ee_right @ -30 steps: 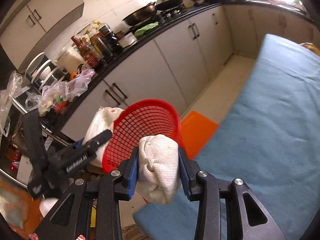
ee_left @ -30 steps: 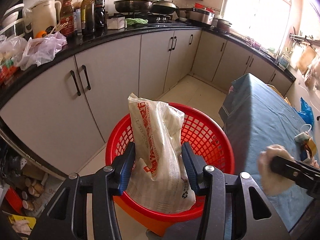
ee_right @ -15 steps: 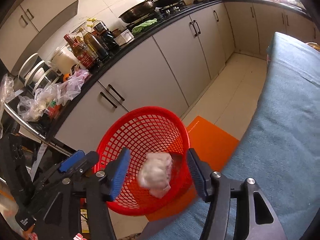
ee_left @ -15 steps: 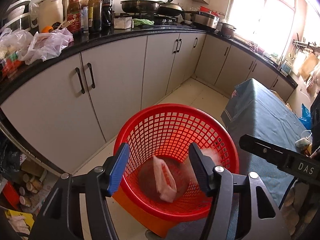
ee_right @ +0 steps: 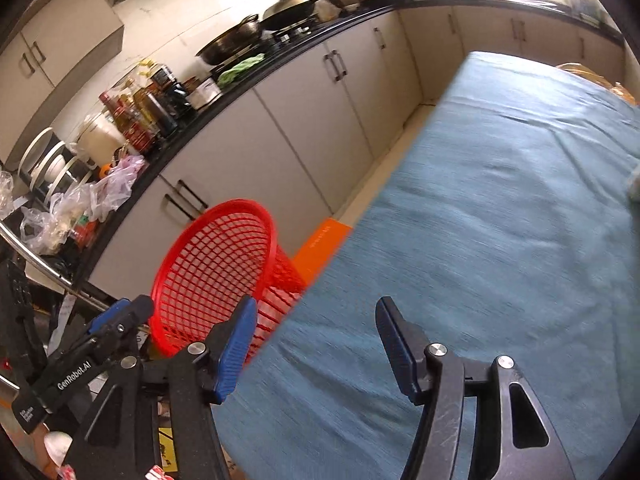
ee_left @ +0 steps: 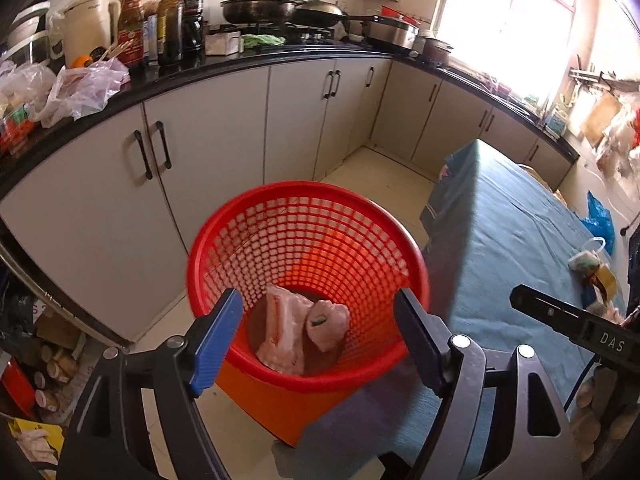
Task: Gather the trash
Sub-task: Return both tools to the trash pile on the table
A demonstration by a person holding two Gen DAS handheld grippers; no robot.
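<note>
A red mesh basket (ee_left: 224, 240) stands on the floor beside the blue-covered table (ee_left: 520, 248). At its bottom lie a plastic bag with red print (ee_left: 280, 328) and a white wad (ee_left: 326, 322). My left gripper (ee_left: 316, 336) is open and empty above the basket's near rim. My right gripper (ee_right: 314, 344) is open and empty over the table's edge (ee_right: 500, 240), with the basket (ee_right: 212, 264) to its left. The left gripper's body (ee_right: 80, 364) shows in the right wrist view. More trash (ee_left: 592, 268) lies on the table's far right.
Grey cabinets (ee_left: 208, 132) under a black counter with bottles (ee_left: 168, 28), plastic bags (ee_left: 80, 88) and pans (ee_left: 260, 10) run behind the basket. An orange box (ee_right: 320, 244) sits under the basket. Clutter (ee_left: 40, 368) lies on the floor at left.
Both grippers opened and dropped their loads: the printed bag and the white wad now lie in the basket. The right gripper has swung right, over the table.
</note>
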